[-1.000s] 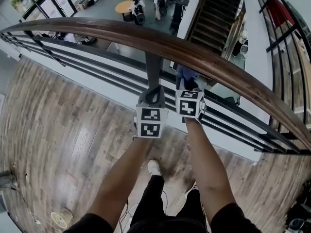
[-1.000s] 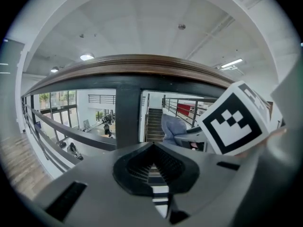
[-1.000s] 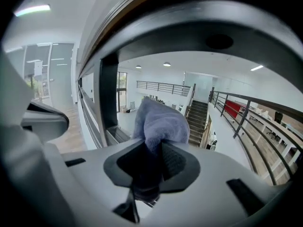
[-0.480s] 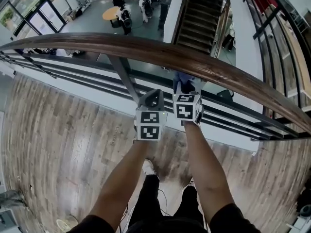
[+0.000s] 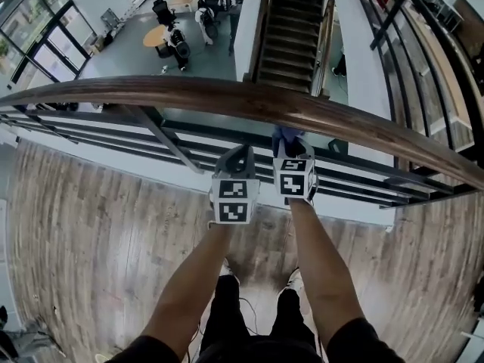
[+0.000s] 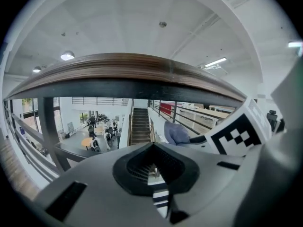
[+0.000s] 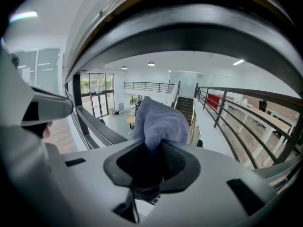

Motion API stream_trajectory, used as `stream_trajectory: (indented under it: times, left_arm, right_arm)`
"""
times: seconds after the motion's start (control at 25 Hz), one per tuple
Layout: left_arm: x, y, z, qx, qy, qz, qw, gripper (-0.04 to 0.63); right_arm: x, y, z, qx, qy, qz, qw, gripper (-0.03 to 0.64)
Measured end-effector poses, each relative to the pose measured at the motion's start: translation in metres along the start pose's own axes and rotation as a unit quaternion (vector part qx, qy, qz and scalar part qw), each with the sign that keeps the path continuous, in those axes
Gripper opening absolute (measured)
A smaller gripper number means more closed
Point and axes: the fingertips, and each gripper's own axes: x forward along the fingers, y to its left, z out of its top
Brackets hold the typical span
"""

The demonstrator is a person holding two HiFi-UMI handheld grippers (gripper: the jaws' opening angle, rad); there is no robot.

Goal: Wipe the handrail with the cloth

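The handrail (image 5: 227, 97) above the left gripper (image 6: 155, 167) and right gripper (image 7: 151, 162) is dark brown streaked wood over a black underside. The cloth (image 7: 158, 119) in the right one is pale blue-grey. Both carry black-and-white square markers (image 5: 231, 200). The floor (image 5: 91, 225) beneath is brown planks.

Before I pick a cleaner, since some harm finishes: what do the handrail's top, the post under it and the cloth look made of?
Curved brown handrail top: wood under glossy varnish, judging by its grain streaks and sheen.
Dark upright post: probably painted metal, since it looks smooth and uniform.
Bluish-grey cloth in the right claw: soft fabric, perhaps microfibre, with fuzzy folds.
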Motion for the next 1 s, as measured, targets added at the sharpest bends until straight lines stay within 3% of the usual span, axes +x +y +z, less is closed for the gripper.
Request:
stream_trajectory:
  times: [0.12,0.72,1.0]
  left_arm:
    - [0.012,-0.042,0.005,0.003,0.002,-0.015,0.9999,-0.002]
    - [0.062,-0.235,0.006,0.014,0.042,-0.086,0.9953,-0.002]
    - [0.079,-0.339,0.011,-0.008,0.046,-0.123,0.9913,-0.002]
  right_arm:
    - [-0.013,-0.040,-0.014,0.019,0.004,-0.010,1.000,0.078]
    - [-0.089,-0.239,-0.078,0.022,0.035,-0.054,0.998,0.078]
    - [-0.120,-0.331,-0.110,0.039,0.027,-0.062,0.997,0.078]
